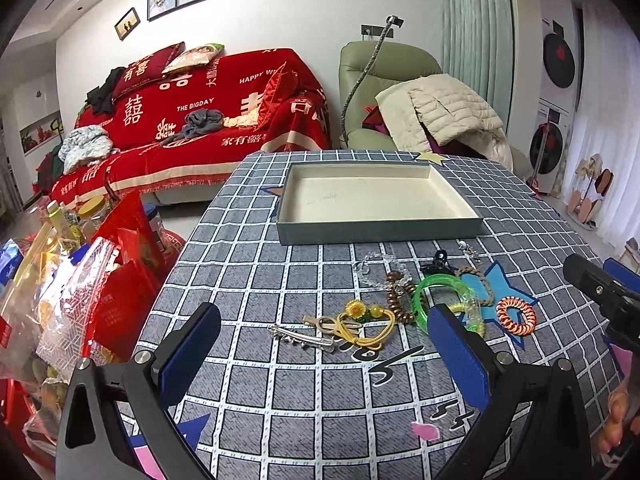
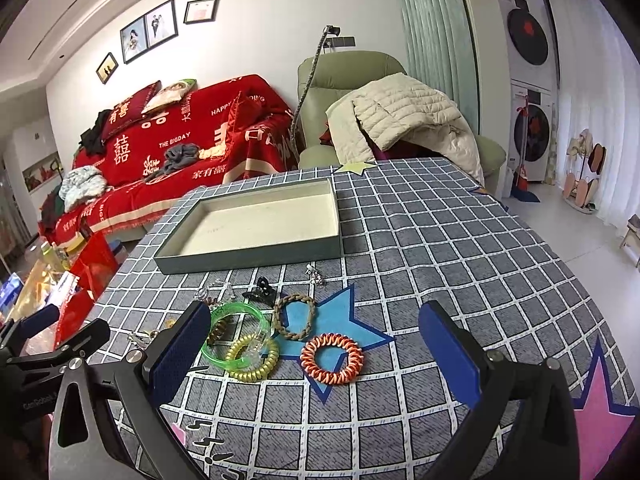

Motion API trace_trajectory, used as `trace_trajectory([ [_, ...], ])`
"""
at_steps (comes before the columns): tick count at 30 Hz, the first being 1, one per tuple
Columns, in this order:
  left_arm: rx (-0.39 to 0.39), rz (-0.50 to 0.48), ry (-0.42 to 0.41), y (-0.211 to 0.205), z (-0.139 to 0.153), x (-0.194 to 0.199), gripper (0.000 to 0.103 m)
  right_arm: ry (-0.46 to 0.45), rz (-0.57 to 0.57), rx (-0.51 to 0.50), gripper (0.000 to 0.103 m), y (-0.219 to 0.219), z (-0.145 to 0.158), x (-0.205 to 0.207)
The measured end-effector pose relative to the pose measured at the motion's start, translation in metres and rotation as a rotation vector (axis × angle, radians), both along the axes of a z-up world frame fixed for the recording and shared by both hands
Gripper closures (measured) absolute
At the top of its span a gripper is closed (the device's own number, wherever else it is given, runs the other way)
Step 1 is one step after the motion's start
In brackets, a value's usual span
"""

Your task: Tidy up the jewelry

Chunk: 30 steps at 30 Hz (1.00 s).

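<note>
An empty shallow grey-green tray (image 1: 380,234) (image 2: 248,262) sits on the checked tablecloth. In front of it lies a cluster of jewelry: a silver hair clip (image 1: 300,338), a yellow flower hair tie (image 1: 360,322), a brown bead bracelet (image 1: 400,300), a green bangle (image 1: 424,300) (image 2: 236,336), a black claw clip (image 1: 438,262) (image 2: 260,292), a braided tan band (image 2: 296,322), a yellow coil tie (image 2: 252,360) and an orange coil tie (image 1: 516,316) (image 2: 332,358). My left gripper (image 1: 326,344) is open above the hair clip. My right gripper (image 2: 316,344) is open around the orange coil tie.
A red-covered sofa (image 1: 208,116) and a green armchair with a cream jacket (image 1: 440,112) stand behind the table. Red bags and snack packets (image 1: 80,280) crowd the table's left side. The right gripper's body (image 1: 600,292) shows at the right of the left wrist view.
</note>
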<state>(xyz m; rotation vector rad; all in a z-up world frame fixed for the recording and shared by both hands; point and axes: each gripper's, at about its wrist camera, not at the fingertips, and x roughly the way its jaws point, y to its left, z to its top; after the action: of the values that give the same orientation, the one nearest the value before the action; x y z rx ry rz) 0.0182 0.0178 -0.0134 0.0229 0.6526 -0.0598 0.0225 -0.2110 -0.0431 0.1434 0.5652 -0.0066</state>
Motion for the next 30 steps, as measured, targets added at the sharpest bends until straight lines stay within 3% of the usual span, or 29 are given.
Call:
trace_trajectory([
  [10,-0.012,0.011,0.042,0.0051,-0.0101,0.0064,0.0,0.022,0.005,0.004,0.0,0.0032,-0.0053,0.0046],
  [30,-0.022,0.026,0.037,0.0094,-0.007,0.0097,0.0,0.02,0.012,0.0,0.0,0.005,-0.0031,0.0044],
])
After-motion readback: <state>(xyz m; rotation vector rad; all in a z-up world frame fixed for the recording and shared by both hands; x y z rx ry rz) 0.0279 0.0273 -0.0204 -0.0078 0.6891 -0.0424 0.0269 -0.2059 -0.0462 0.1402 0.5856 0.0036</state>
